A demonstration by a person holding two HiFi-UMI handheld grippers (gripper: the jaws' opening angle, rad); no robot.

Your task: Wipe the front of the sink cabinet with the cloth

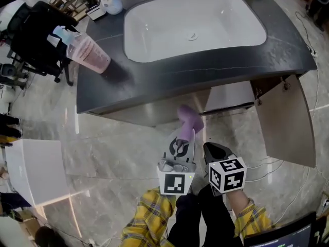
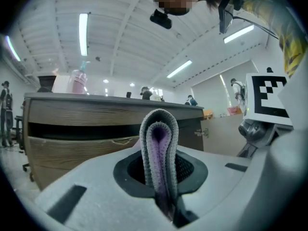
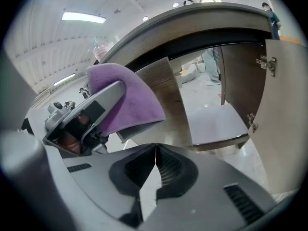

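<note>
A folded purple cloth (image 1: 189,118) sticks up from my left gripper (image 1: 185,137), which is shut on it just in front of the cabinet's closed left door (image 1: 154,113). In the left gripper view the cloth (image 2: 159,143) stands as a loop between the jaws, with the wood cabinet front (image 2: 72,148) behind it. My right gripper (image 1: 213,149) sits beside the left one, lower and to the right, shut on nothing (image 3: 155,148). In the right gripper view the cloth (image 3: 130,100) lies up and to the left. I cannot tell whether the cloth touches the door.
The cabinet's right door (image 1: 288,122) hangs open, showing a shelf (image 1: 229,95). A white basin (image 1: 193,24), a pink tumbler (image 1: 87,53) and a bottle (image 1: 110,1) are on the dark countertop (image 1: 169,73). A black chair (image 1: 36,35) and white box (image 1: 33,171) stand left. Cables (image 1: 267,169) lie right.
</note>
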